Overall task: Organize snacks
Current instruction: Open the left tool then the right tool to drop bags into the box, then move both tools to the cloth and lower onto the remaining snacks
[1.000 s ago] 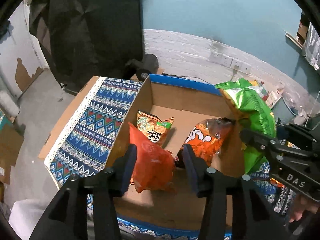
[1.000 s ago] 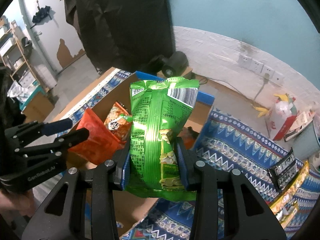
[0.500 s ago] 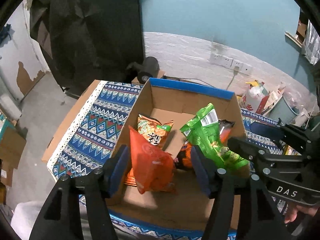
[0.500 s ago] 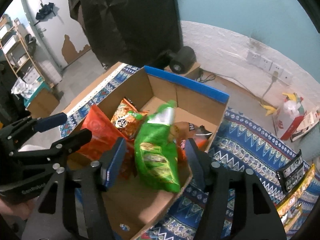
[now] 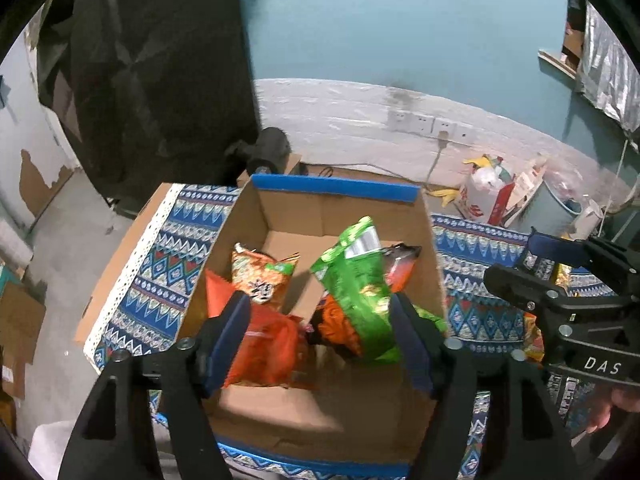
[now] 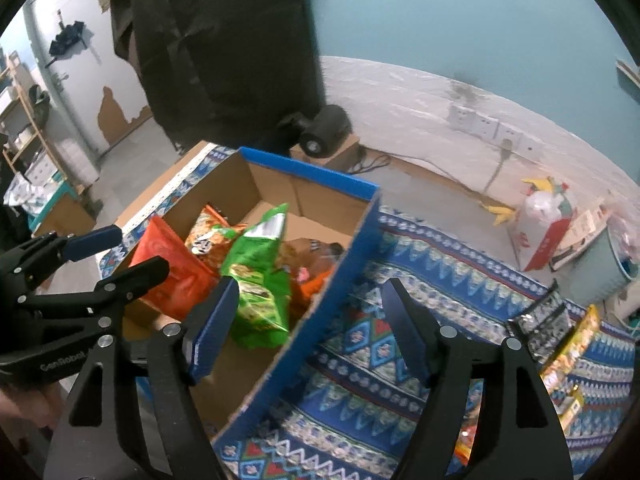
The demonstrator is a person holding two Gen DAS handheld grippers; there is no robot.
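An open cardboard box (image 5: pixel 332 186) (image 6: pixel 312 170) with a blue rim stands on a patterned cloth. In it lie a green bag (image 5: pixel 356 280) (image 6: pixel 260 276), a red bag (image 5: pixel 264 344) (image 6: pixel 172 268), an orange printed bag (image 5: pixel 260 276) (image 6: pixel 208 240) and a dark orange bag (image 5: pixel 400 264) (image 6: pixel 316 256). My left gripper (image 5: pixel 316 308) (image 6: pixel 128 254) hovers over the box's near left part, its jaws opening, and its pads press on nothing. My right gripper (image 6: pixel 310 292) (image 5: pixel 520 264) hangs over the box's right wall, jaws opening, empty.
The blue patterned cloth (image 6: pixel 400 280) spreads to the right of the box, with several snack packets (image 6: pixel 572 344) at its far right edge. A white plastic bag (image 6: pixel 540 216) and a black cylinder (image 6: pixel 324 128) sit by the wall. A black curtain hangs at the back left.
The right gripper let go of the green bag, which dropped into the box. The left gripper's jaws spread away from the red bag. Both grippers drew back and slightly up.
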